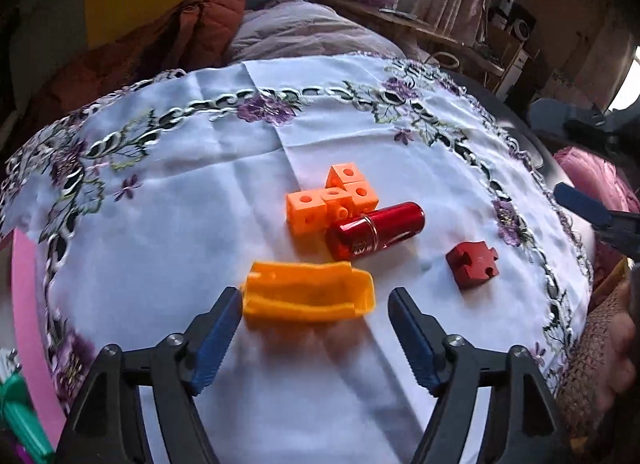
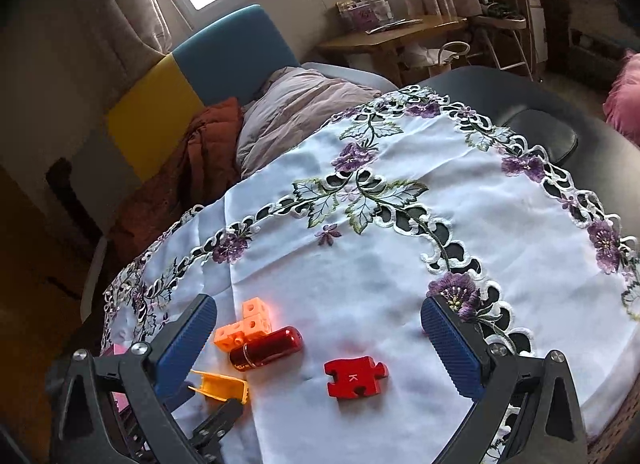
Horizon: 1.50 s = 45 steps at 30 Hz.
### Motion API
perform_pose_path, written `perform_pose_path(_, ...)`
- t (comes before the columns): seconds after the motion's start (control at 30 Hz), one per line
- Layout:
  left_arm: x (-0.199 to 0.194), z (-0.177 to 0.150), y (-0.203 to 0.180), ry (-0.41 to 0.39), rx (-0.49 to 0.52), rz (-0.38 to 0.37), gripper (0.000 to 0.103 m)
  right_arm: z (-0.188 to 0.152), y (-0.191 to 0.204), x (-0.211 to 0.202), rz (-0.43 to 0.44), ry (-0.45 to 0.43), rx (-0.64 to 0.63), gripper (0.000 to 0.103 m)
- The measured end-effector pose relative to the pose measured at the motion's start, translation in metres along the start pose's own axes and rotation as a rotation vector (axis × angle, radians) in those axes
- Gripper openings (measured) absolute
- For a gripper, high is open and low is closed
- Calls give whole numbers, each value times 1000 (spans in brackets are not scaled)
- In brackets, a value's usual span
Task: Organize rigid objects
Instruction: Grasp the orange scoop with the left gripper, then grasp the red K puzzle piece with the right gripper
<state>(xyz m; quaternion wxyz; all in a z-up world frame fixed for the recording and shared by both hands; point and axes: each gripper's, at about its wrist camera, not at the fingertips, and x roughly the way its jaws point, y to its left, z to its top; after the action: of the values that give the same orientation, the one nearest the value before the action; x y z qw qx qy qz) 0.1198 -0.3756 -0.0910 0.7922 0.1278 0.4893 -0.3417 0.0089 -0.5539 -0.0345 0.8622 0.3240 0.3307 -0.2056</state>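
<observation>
Both hand-held grippers, left gripper (image 1: pixel 315 314) and right gripper (image 2: pixel 318 338), hover wide open and empty over a white embroidered tablecloth (image 1: pixel 192 199).

Clustered mid-cloth: an orange plastic trough-shaped piece (image 1: pixel 310 296) just ahead of the left fingers, linked orange plastic cubes (image 1: pixel 332 199) touching a glossy red metal cylinder (image 1: pixel 376 229), and a red jigsaw-shaped block (image 2: pixel 354 378) lying apart. Nothing looks sorted yet; the organizing seems barely begun.

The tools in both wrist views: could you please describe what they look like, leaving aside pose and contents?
The left tool and right tool look alike: black plastic frames with triangular cut-outs and silver pivot screws. Each carries two blue pads with a ribbed or finely textured face. No cables or markings show. At the right edge of the left view, a hand and a brownish knitted sleeve are visible.
</observation>
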Motion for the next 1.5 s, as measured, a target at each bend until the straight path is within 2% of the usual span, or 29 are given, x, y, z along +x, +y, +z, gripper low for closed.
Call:
perform_pose_path(0.1,12,3,2,3,3,34,76,0,0,0,5,1,0,103)
perform_pose_path(0.33,6,-5,10,-46,5,0,75,4,-7,-2,5,-21,35,103)
perform_pose_path(0.43,-3,-15,13,-50,-7,-6,75,5,-17,-4,8,-29,80,103)
perform_pose_path(0.5,-11,-26,16,-54,-6,17,75,7,-25,-4,11,-27,120,103)
perform_pose_path(0.67,-28,-57,18,-74,5,66,75,4,-39,8,26,46,198,103)
perform_pose_path(0.83,-40,-78,19,-97,11,88,75,-4,-21,32,-36,175,88,102)
perform_pose_path(0.9,-40,-81,20,-107,14,94,75,-8,-13,39,-64,211,32,98)
perform_pose_path(1.07,-41,-82,23,-119,-4,87,76,-17,-8,51,-125,268,-46,87)
perform_pose_path(1.37,-40,-83,23,-127,-10,86,76,-28,3,65,-199,351,-138,85)
perform_pose_path(1.43,-40,-82,24,-127,-15,81,76,-33,6,70,-219,377,-165,78)
perform_pose_path(1.47,-40,-82,25,-128,-17,80,76,-36,9,72,-229,386,-194,48)
perform_pose_path(1.5,-40,-83,25,-128,-17,80,76,-39,11,75,-254,402,-220,48)
